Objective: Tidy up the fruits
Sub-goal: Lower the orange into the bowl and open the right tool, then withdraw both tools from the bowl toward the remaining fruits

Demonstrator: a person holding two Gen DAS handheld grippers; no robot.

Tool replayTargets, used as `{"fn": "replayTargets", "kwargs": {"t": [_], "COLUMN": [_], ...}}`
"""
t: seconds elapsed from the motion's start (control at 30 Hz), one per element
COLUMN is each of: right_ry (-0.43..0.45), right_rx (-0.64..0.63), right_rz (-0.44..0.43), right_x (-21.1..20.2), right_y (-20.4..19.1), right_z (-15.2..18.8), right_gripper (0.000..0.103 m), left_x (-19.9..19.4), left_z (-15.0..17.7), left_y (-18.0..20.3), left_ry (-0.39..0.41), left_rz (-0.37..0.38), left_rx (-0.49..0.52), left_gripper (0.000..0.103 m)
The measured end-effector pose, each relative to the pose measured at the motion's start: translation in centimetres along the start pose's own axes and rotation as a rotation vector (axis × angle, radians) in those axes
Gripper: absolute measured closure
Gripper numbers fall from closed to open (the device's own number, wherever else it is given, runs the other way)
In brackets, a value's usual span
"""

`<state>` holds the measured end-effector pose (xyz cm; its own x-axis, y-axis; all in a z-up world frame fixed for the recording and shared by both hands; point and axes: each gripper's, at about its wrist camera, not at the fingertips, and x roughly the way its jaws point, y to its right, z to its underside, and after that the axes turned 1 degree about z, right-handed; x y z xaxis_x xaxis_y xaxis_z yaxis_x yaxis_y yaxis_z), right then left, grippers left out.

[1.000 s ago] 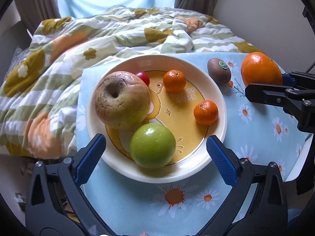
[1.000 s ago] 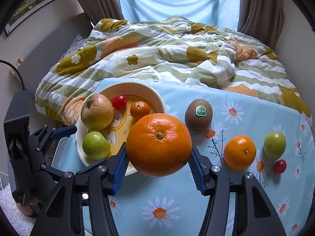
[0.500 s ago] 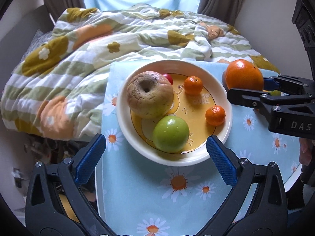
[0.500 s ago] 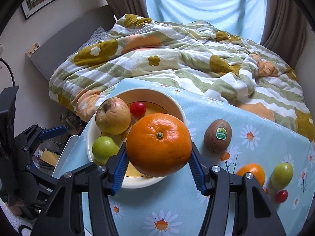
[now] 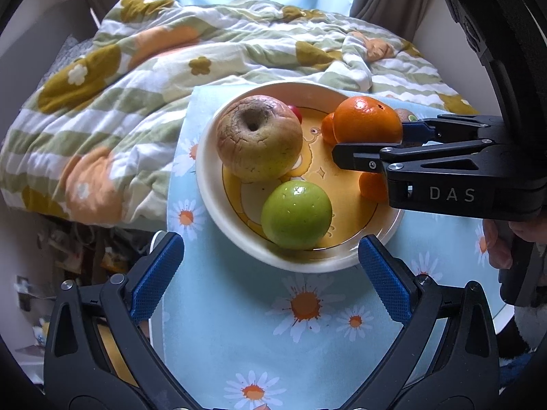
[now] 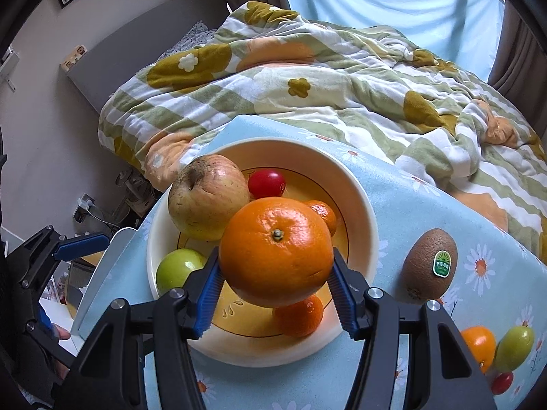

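A cream bowl (image 5: 212,184) (image 6: 359,191) with a yellow bottom stands on the daisy-print cloth. In it lie a wrinkled apple (image 5: 258,138) (image 6: 207,201), a green apple (image 5: 295,215) (image 6: 177,268), a cherry tomato (image 6: 266,182) and two mandarins (image 6: 299,316) (image 5: 371,188). My right gripper (image 6: 275,288) is shut on a big orange (image 6: 275,251) (image 5: 367,121) and holds it above the bowl's right half. My left gripper (image 5: 270,276) hangs open over the bowl's near rim with nothing between its blue pads.
On the cloth right of the bowl lie a kiwi (image 6: 429,264) with a green sticker, another orange (image 6: 478,343), a green fruit (image 6: 514,346) and a small tomato (image 6: 501,382). A flowered quilt (image 6: 342,85) covers the bed behind. The table's left edge (image 5: 171,184) drops off beside the bowl.
The right gripper has carried the big orange leftwards and down, from beside the bowl to over it. The left gripper has drawn back a little and rolled, still open.
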<state>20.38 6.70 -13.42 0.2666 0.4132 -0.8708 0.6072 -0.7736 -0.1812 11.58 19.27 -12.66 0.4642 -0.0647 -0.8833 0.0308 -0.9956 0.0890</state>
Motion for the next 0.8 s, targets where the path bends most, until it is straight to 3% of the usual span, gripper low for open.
{"fn": "replayTargets", "kwargs": {"t": [0.13, 0.2, 0.27, 0.8], "right_ry": [0.002, 0.037, 0.062, 0.089], "right_rx": [0.019, 0.022, 0.039, 0.113], "right_rz": [-0.013, -0.020, -0.025, 0.065], "right_x": [0.2, -0.5, -1.1, -5.3], "right_y": [0.1, 0.1, 0.3, 1.0], "right_z": [0.2, 0.3, 0.4, 1.7], "right_gripper": [0.045, 0.020, 0.007, 0.006], "left_x": [-0.1, -0.3, -0.5, -4.6], "left_z": [0.0, 0.1, 0.2, 0.0], "left_y": [0.1, 0.0, 0.0, 0.3], "left_ry": [0.006, 0.008, 0.009, 0.061], "left_rz": [-0.007, -0.009, -0.012, -0.055], "left_rx": [0.001, -0.002, -0.005, 0.024], "left_gripper": [0.000, 0.000, 0.000, 0.000]}}
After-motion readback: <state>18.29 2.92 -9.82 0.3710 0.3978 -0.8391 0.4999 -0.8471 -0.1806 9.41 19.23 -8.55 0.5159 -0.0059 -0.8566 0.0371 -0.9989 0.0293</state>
